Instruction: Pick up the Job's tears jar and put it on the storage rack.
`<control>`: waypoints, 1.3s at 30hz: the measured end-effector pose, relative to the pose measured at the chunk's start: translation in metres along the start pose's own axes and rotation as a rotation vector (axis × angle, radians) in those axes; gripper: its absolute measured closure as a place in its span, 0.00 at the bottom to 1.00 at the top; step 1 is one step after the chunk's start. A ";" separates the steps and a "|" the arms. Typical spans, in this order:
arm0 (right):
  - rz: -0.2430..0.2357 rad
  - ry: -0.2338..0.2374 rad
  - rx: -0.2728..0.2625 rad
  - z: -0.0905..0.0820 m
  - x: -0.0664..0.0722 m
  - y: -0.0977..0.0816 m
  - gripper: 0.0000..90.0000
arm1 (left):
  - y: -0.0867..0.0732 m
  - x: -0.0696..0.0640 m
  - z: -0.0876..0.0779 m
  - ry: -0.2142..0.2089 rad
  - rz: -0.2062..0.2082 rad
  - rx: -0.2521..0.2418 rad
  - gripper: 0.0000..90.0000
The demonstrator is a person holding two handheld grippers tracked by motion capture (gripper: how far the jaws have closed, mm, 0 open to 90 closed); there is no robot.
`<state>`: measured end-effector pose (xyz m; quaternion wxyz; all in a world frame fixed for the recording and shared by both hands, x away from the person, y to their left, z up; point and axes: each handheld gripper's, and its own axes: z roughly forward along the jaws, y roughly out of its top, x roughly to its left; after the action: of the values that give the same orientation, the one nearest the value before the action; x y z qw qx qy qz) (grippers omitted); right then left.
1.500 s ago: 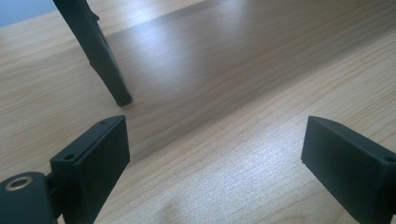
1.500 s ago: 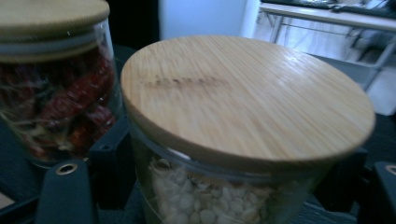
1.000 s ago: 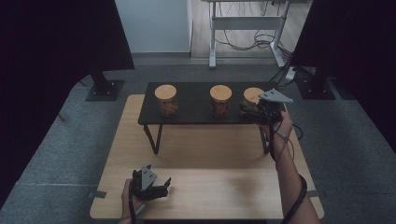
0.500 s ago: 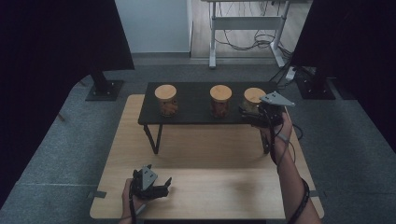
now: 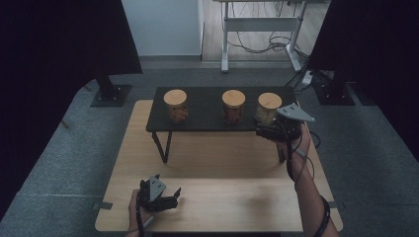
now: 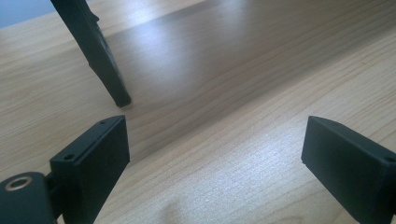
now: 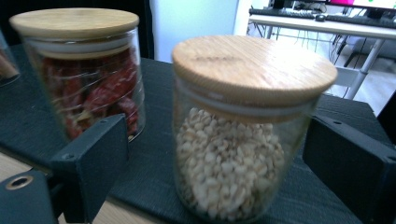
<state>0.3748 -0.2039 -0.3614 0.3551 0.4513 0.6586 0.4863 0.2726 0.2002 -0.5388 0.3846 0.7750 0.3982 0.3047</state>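
Standing at the table's near side, findings as follows.

Right gripper [image 5: 269, 131]: held at the right end of the black shelf [image 5: 207, 116]; its jaws have just been opening and now stand wide apart, one on each side of the grain jar, neither pad pressing the glass.

Grain jar [image 7: 247, 135]: upright on the shelf's right end, bamboo lid [image 7: 254, 65] seated, pale grains filling most of the glass; it sits between the right gripper's jaws in the right gripper view.

Chilli jar [image 7: 86, 70]: upright, lidded, just beside the grain jar on the shelf, holding red dried pieces.

Third jar [image 5: 176, 105]: at the shelf's left end, well apart from the other two, lid on.

Left gripper [image 5: 165, 197]: low over the wooden table [image 5: 222, 202] at the near left, jaws spread, nothing between them.

Shelf leg [image 6: 100, 60]: slanting down to the tabletop just beyond the left gripper.
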 end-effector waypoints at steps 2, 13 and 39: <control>-0.017 -0.004 -0.003 -0.005 0.003 -0.002 0.08 | 0.000 -0.001 0.000 -0.002 0.004 0.002 0.08; -0.089 0.043 -0.009 -0.032 0.019 -0.022 0.08 | 0.000 -0.003 0.000 -0.001 0.013 0.003 0.08; -0.004 0.125 0.015 -0.072 0.039 -0.137 0.09 | 0.000 -0.003 -0.001 0.002 0.012 0.004 0.08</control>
<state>0.2625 -0.2068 -0.4748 0.3108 0.4213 0.6841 0.5079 0.2702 0.1985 -0.5390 0.3810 0.7778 0.3946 0.3069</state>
